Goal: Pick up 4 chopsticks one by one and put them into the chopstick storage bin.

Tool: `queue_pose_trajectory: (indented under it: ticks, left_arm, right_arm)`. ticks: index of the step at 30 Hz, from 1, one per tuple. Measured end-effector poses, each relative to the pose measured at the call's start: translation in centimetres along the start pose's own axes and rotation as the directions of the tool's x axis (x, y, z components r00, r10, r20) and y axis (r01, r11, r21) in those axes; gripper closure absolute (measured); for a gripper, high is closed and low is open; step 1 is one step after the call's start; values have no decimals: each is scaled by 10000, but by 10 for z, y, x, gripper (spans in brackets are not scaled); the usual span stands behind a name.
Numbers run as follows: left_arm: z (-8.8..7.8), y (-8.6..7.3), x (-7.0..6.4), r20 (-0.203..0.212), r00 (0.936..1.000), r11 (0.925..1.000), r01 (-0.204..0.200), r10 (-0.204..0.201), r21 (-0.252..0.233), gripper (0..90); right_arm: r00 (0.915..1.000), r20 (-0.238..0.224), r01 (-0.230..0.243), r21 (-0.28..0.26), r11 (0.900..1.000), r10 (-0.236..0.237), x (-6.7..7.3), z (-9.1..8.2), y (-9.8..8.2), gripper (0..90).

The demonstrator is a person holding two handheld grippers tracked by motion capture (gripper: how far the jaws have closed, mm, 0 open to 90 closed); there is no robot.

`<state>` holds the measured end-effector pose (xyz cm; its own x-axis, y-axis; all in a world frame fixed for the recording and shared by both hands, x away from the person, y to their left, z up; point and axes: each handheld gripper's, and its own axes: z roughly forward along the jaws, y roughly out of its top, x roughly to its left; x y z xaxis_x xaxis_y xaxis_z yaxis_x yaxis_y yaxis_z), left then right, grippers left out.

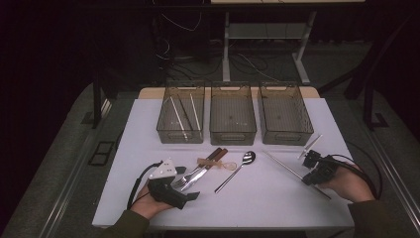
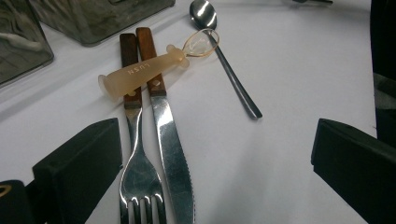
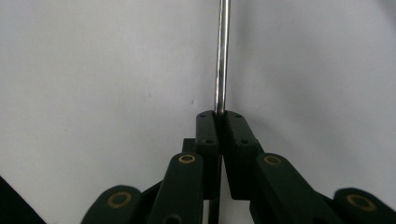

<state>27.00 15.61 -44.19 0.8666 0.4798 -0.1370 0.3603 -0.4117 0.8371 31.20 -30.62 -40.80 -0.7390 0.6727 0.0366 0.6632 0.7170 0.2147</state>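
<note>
At table right: right gripper (image 3: 219, 114) pinches chopstick (image 3: 223, 56).
Left gripper (image 2: 210, 163): jaws spread over fork (image 2: 137, 172), knife (image 2: 170, 154).

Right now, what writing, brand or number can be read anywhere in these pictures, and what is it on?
"LUSN": raised letters along the translucent spoon handle lying across the wooden handles of the fork and knife, as best it reads in the left gripper view.
Nothing else is legible: the three bins, the metal spoon and the rod clamped in the right gripper show no readable marks.
</note>
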Motion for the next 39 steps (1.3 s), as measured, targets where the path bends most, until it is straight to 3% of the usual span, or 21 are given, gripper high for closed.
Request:
queue_pose_trajectory:
  ticks: [5,9,13,18,27,39]
  left_arm:
    - [0,0,0,-8,10000,10000,16,-16,-15,7]
    - [0,0,0,-11,10000,10000,15,-15,-38,7]
    - [1,0,0,-17,10000,10000,46,-46,-49,7]
    - [0,0,0,-18,10000,10000,29,-29,-42,7]
    - [0,0,0,-39,10000,10000,82,-82,-54,7]
    - [0,0,0,-52,9999,9998,123,-124,-149,8]
  right_arm:
    - [9976,-489,-553,-1351,9893,491,-5,-9,-4,852]
    - [9949,-815,-767,-2388,9680,588,-5,-14,-4,852]
    - [9914,-1188,-940,-3462,9334,557,-2,-17,-1,852]
    - [9862,-1520,-1273,-4408,8885,658,3,-20,8,852]
    - [9814,-1874,-1412,-5546,8201,423,8,-26,27,852]
    - [9776,-2071,-1665,-6455,7454,390,18,-30,73,852]
